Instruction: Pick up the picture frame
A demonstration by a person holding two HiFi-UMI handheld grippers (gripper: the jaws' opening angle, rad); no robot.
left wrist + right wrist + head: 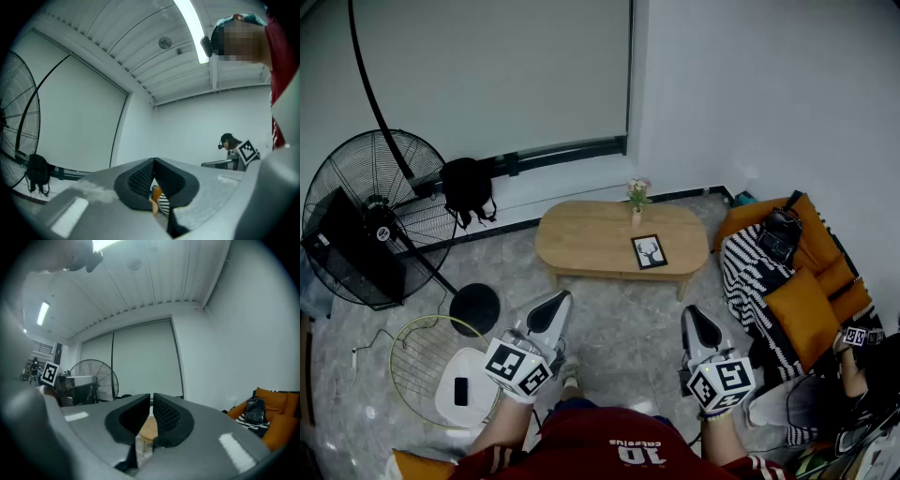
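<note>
The picture frame [649, 251], black with a white picture, lies flat on the right half of an oval wooden table [581, 246]. A small vase of flowers [637, 199] stands just behind it. Both grippers hang over the floor on the near side of the table, well short of the frame. My left gripper [558, 300] is shut and holds nothing; in the left gripper view its jaws [154, 162] meet at the tips. My right gripper [693, 315] is shut and empty too, and a strip of the table [149, 427] shows below its closed jaws [151, 397].
A large standing fan [366, 216] and a black bag [467, 187] are at the left. A loose wire fan grille [417, 361] lies on the floor near my left arm. A sofa with orange cushions [811, 309] and a striped blanket [750, 281] fills the right, where another person sits.
</note>
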